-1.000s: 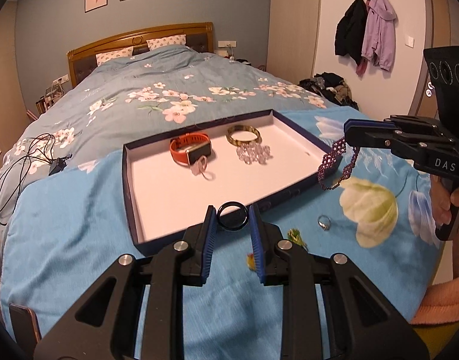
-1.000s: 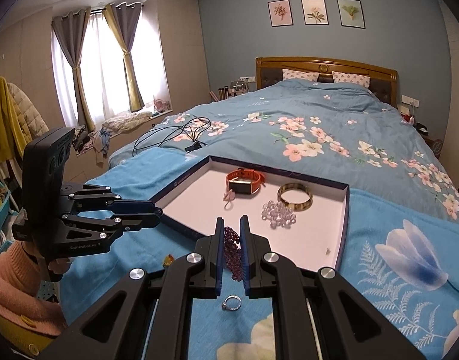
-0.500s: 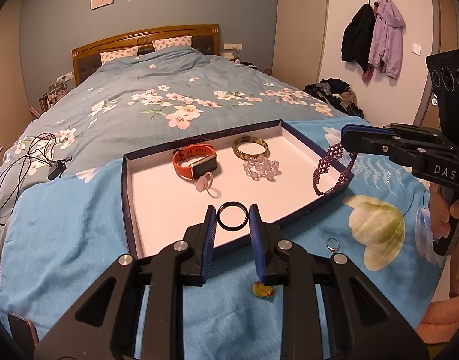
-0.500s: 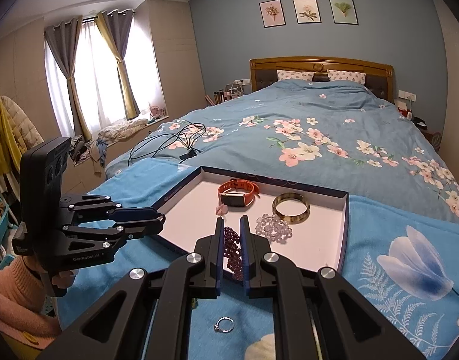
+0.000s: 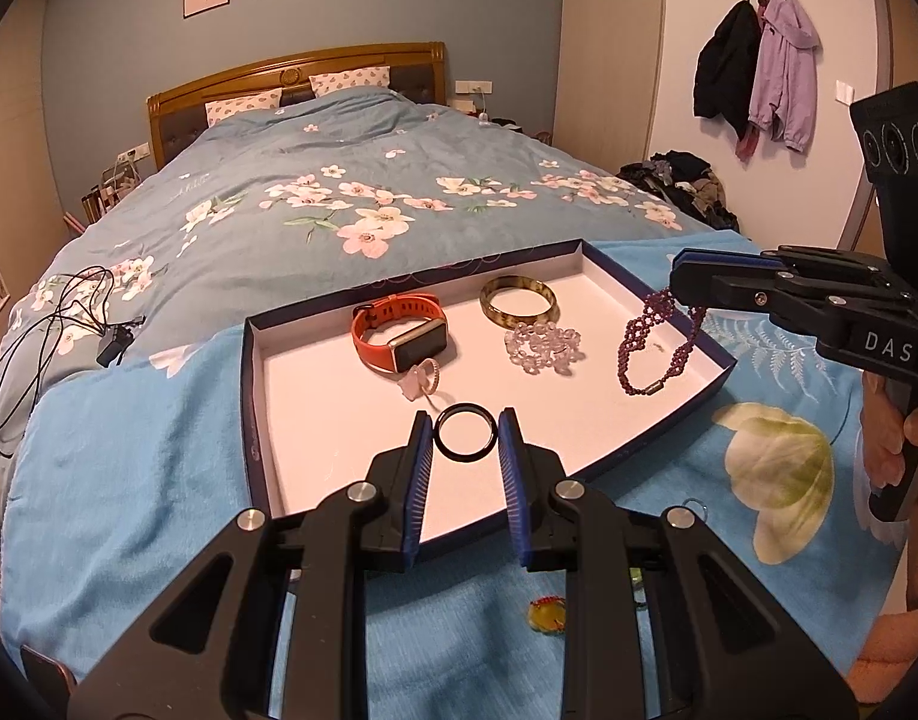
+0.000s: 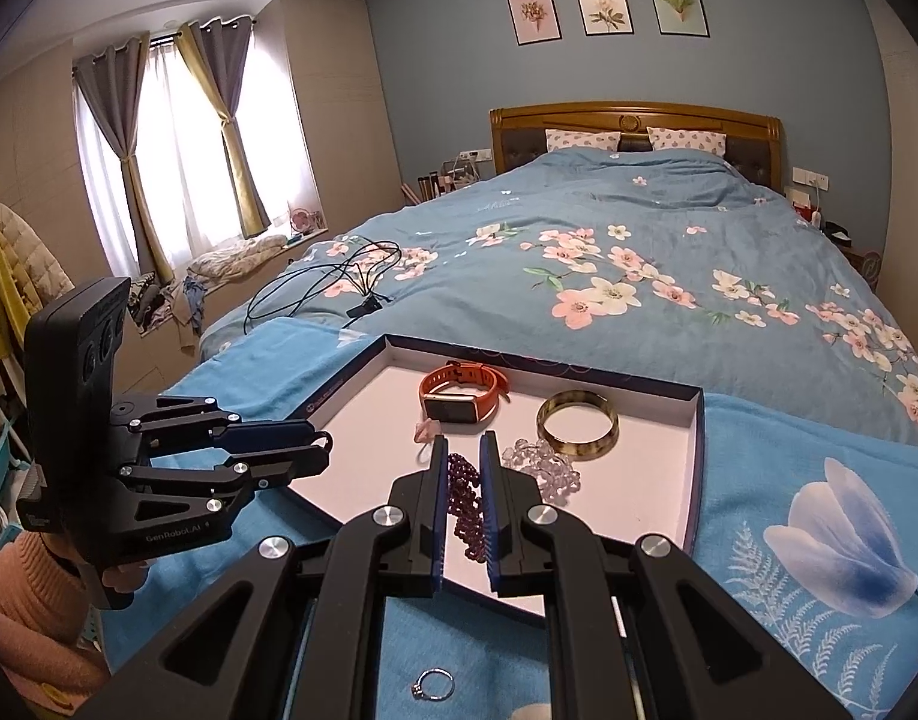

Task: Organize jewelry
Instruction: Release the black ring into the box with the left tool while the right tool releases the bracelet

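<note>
A shallow navy tray with a white floor lies on the bed. In it are an orange smartwatch, a mottled bangle, a clear bead bracelet and a pink ring. My left gripper is shut on a black ring, held over the tray's near part. My right gripper is shut on a purple bead bracelet, which hangs over the tray's right side.
A silver ring and a yellow-red trinket lie on the blue flowered blanket near the tray's front edge. A black cable lies on the bed at the left. Jackets hang on the right wall.
Both grippers have moved forward over the tray. The black ring now sits above the tray floor, and the purple bracelet has come from outside the right rim to inside it.
</note>
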Available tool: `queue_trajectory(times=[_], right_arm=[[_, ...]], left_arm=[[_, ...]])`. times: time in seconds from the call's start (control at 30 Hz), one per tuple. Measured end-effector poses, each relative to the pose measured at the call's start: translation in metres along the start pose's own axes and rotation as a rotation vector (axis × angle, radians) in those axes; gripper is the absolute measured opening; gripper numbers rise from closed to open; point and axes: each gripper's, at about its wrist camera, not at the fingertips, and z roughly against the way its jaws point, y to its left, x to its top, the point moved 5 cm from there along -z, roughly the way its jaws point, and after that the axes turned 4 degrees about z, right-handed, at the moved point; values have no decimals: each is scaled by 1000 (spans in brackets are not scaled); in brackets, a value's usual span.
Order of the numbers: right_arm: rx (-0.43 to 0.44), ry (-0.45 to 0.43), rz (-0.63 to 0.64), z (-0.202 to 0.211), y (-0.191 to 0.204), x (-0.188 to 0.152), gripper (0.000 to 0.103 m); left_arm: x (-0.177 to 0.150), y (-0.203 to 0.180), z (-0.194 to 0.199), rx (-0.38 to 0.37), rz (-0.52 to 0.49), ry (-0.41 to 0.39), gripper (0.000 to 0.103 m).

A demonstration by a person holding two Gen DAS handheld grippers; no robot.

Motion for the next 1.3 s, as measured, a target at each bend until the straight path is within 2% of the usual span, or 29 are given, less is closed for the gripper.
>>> queue_trajectory(times=[0.77,1.3], right_arm=[[18,52,-84,-41,-17,1,9],[-24,100,-115,-65,-37,-8,9]], left_arm=[[3,12,-38,24,30,58,23],[4,12,-68,39,23,120,23]])
